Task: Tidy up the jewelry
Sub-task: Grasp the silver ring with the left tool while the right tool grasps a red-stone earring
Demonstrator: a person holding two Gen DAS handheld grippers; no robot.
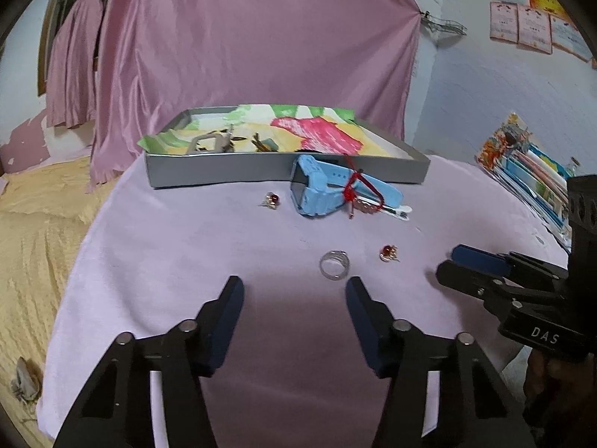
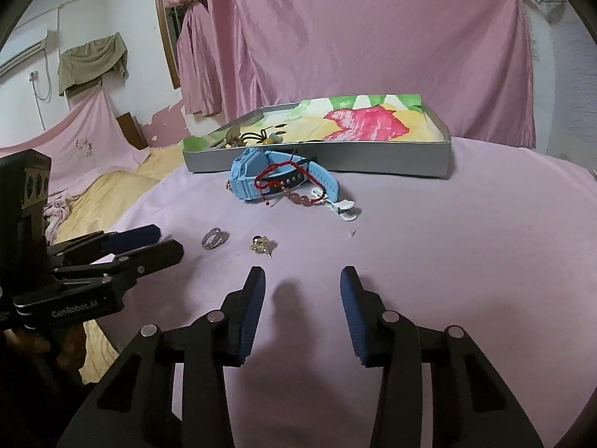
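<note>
Most of the jewelry is still out on the pink cloth [image 1: 156, 261]: a ring [image 1: 334, 264] just ahead of my left gripper [image 1: 294, 291], one red-stone earring [image 1: 388, 253] beside it, a second earring [image 1: 271, 199] nearer the box [image 1: 283, 171], and a blue watch [image 1: 317, 186] tangled with a red bracelet [image 2: 294, 183] and a white clip [image 2: 345, 211] against the box's front wall. A few small pieces already lie inside the box. Both my grippers hover half spread, holding nothing; the right gripper [image 2: 303, 283] points near the earring. I judge the sorting barely begun. The tangle looks the awkward part.
</note>
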